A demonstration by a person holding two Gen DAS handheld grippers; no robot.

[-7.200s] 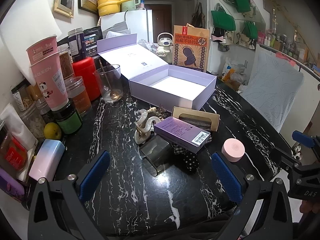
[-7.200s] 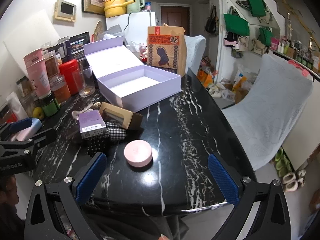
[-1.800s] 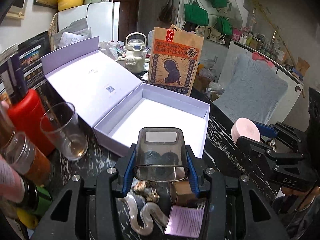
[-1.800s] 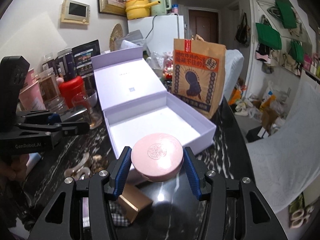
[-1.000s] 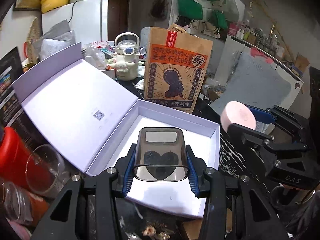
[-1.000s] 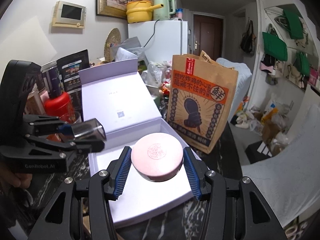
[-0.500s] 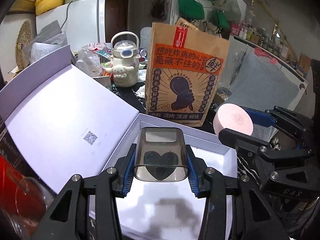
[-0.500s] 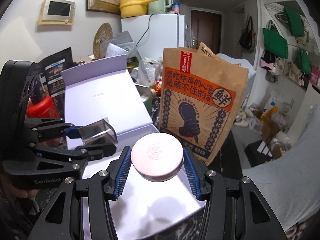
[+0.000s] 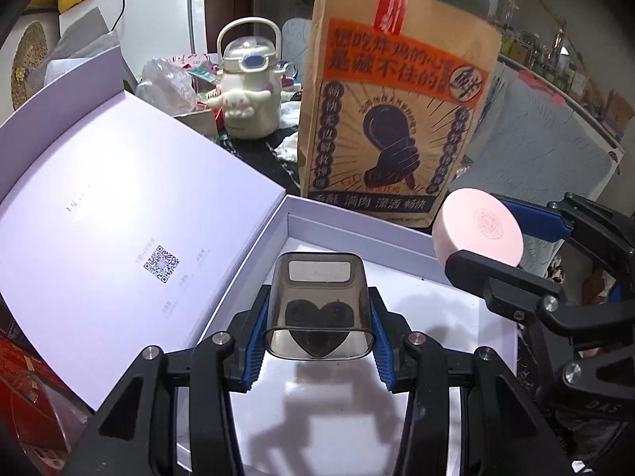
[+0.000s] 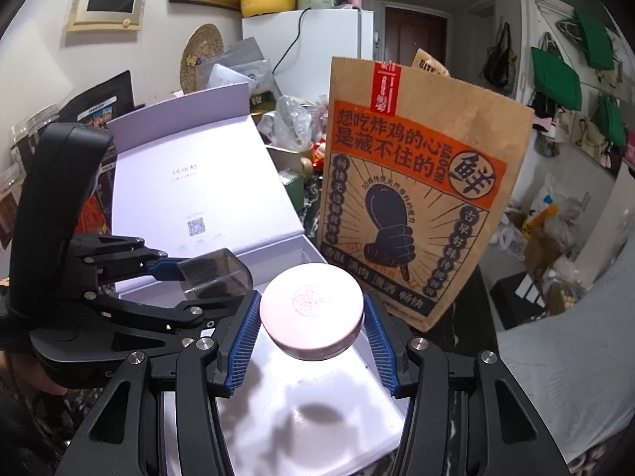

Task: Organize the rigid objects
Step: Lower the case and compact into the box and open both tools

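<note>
While the left gripper [image 9: 317, 327] has its jaws clenched on a smoky translucent case [image 9: 319, 305], the blue pads press flat against its two long sides. It is a rounded-corner rectangular case of grey-brown plastic, with a dark heart shape showing through the wall and a pale rectangular panel at its far end; whether the heart is printed or lies inside is hard to say through the tinted wall. The case hangs over the white floor of an open lavender gift box [image 9: 357, 230], near its back left corner, and casts a shadow on the floor below.

The right gripper [image 10: 311, 327] has its jaws grasping a pink round compact [image 10: 311, 309] by its rim, lid up. The lid is matte pale pink with an embossed round emblem at its middle, and a darker band runs round the lower edge. It hovers over the same box, on the right side near the back wall.

Beside the case the box lid [image 9: 111, 230] leans back, bearing a small QR code. Just behind the box stands a brown paper bag [image 10: 416, 206] with an orange banner.
</note>
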